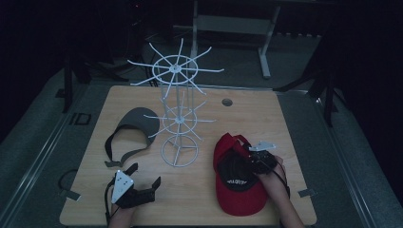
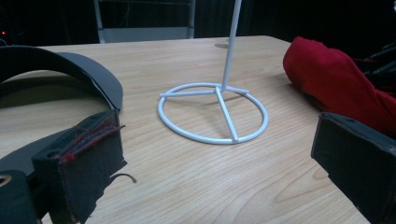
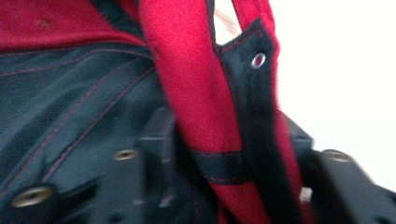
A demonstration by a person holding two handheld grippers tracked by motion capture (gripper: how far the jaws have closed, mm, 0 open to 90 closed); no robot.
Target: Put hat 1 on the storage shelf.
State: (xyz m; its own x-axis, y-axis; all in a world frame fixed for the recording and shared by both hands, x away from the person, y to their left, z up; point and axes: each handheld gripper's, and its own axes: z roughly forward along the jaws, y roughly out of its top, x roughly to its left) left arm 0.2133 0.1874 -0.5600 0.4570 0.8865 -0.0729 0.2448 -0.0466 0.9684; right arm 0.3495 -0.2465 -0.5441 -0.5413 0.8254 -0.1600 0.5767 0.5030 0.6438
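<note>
A red cap [image 1: 237, 190] lies upside down on the wooden table at the front right, its black lining up. My right gripper [image 1: 246, 154] reaches into it from the right. In the right gripper view the cap's red and black back rim [image 3: 210, 116] runs between the jaws of that gripper [image 3: 233, 154], and both jaws look pressed against it. My left gripper [image 1: 145, 174] rests open near the front left edge with nothing between its jaws. In the left gripper view it [image 2: 219, 154] faces the rack's ring base [image 2: 212, 112], with the cap [image 2: 331, 79] to the right.
A white wire display rack [image 1: 179, 118] with two tiers of spoke arms stands mid-table. A grey visor [image 1: 138, 123] lies left of it, close to the left jaw [image 2: 88, 70]. A round hole [image 1: 227, 102] sits in the tabletop at the back. Table edges [image 1: 190, 222] are near both hands.
</note>
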